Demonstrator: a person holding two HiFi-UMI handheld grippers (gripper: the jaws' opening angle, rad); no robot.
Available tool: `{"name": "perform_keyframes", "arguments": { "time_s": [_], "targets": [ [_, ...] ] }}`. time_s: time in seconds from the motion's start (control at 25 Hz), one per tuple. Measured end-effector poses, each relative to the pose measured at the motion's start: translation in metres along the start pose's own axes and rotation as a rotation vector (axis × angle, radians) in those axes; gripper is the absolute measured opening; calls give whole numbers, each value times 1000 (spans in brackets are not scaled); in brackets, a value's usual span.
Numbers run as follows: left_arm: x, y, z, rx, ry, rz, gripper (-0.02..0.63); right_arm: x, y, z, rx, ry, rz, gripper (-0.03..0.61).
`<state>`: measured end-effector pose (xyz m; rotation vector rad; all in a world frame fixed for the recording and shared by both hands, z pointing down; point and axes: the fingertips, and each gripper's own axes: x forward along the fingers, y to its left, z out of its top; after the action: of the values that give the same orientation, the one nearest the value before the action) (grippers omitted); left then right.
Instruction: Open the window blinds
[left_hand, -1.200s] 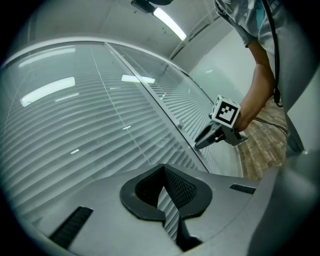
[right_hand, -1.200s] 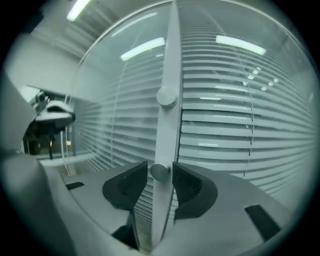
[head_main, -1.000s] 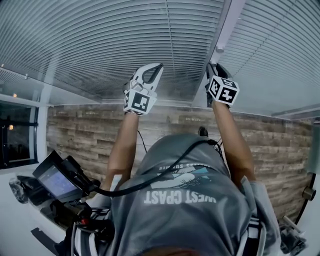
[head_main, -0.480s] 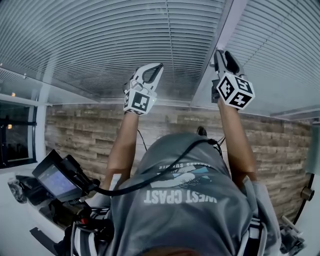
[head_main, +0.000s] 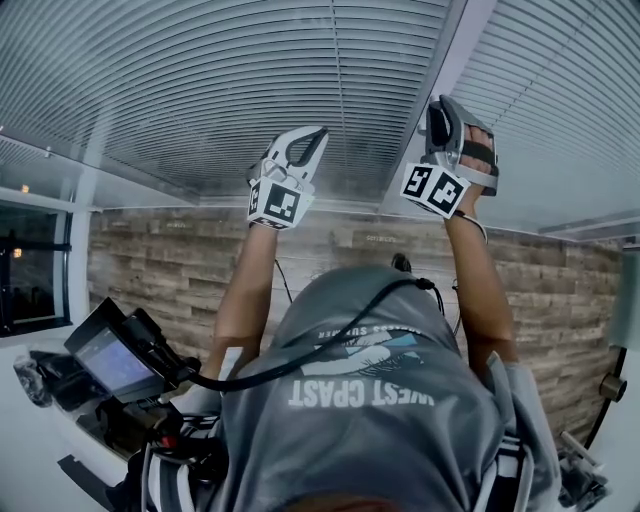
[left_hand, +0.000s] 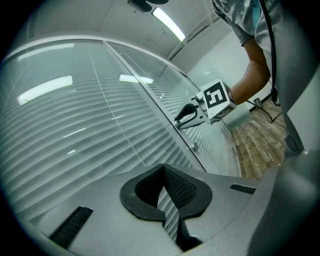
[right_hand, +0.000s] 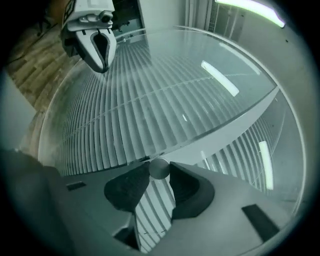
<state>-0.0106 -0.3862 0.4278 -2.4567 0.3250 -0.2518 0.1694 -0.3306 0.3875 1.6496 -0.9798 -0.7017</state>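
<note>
Closed white slatted blinds (head_main: 250, 80) fill the window in front of me, split by a pale upright frame bar (head_main: 440, 70). My right gripper (head_main: 445, 108) is up against that bar. In the right gripper view a small round silver knob (right_hand: 159, 168) sits between its jaw tips, and both tips touch it. Those jaws have just been closing on the knob. My left gripper (head_main: 318, 132) hovers before the left blind, its tips together with nothing between them. The same left gripper (right_hand: 102, 67) appears at the top left of the right gripper view.
A glass pane (left_hand: 75, 90) with lamp reflections covers the slats. Wood-look floor (head_main: 560, 290) lies below the window. A camera rig with a small screen (head_main: 115, 365) hangs at the person's left side, and a black cable (head_main: 330, 340) runs over the grey shirt.
The right gripper rose along the frame bar and rolled, so its marker cube now faces the other way. The left gripper stayed where it was.
</note>
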Motion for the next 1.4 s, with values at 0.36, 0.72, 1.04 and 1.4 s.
{"name": "perform_keyframes", "arguments": {
  "time_s": [0.36, 0.72, 1.04, 1.4],
  "targets": [
    [-1, 0, -2, -2, 4, 1, 3, 0, -14, -8, 1162, -43, 245, 123],
    [1, -2, 2, -1, -7, -6, 3, -3, 0, 4, 47, -16, 35, 118],
    [0, -2, 0, -2, -3, -2, 3, -1, -12, -6, 1127, -26, 246, 123],
    [1, -4, 0, -1, -4, -9, 3, -1, -1, -1, -27, 18, 40, 118]
  ]
}}
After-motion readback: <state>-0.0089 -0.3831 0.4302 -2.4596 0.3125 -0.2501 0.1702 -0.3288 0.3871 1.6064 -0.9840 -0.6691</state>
